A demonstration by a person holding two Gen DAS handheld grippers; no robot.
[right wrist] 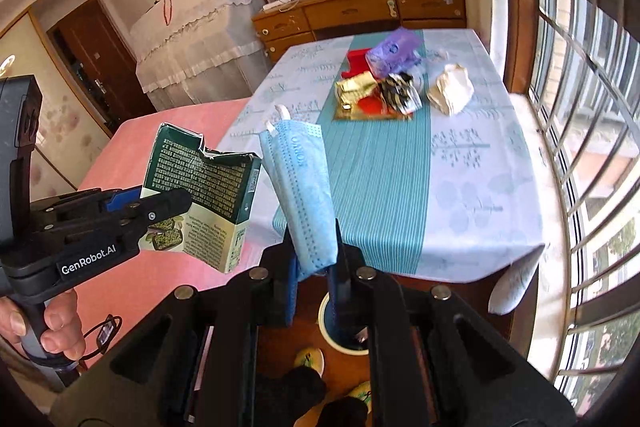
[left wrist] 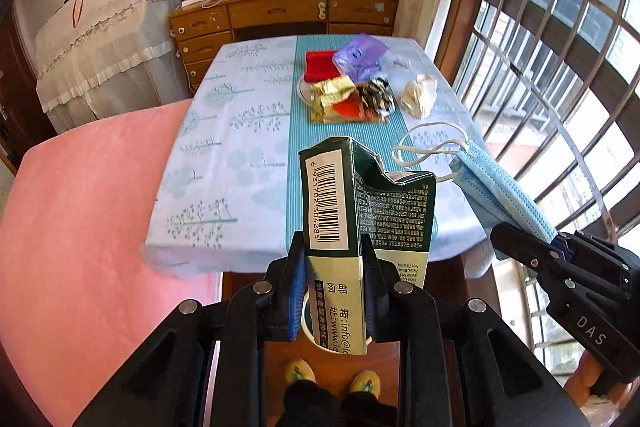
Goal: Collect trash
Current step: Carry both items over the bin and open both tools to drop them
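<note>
My left gripper is shut on a torn dark green carton, which stands up between its pads; the right wrist view shows the same carton at the left. A folded blue face mask is pinched in my right gripper, and it shows again in the left wrist view as a mask at the right. Both grippers hang off the near end of the table, above a round bin on the floor. More trash lies at the table's far end: gold wrappers, a purple bag, crumpled paper.
A pink bed lies left of the table. A barred window runs along the right. A wooden desk with shelves stands behind the table. The person's feet in yellow slippers are on the wood floor below.
</note>
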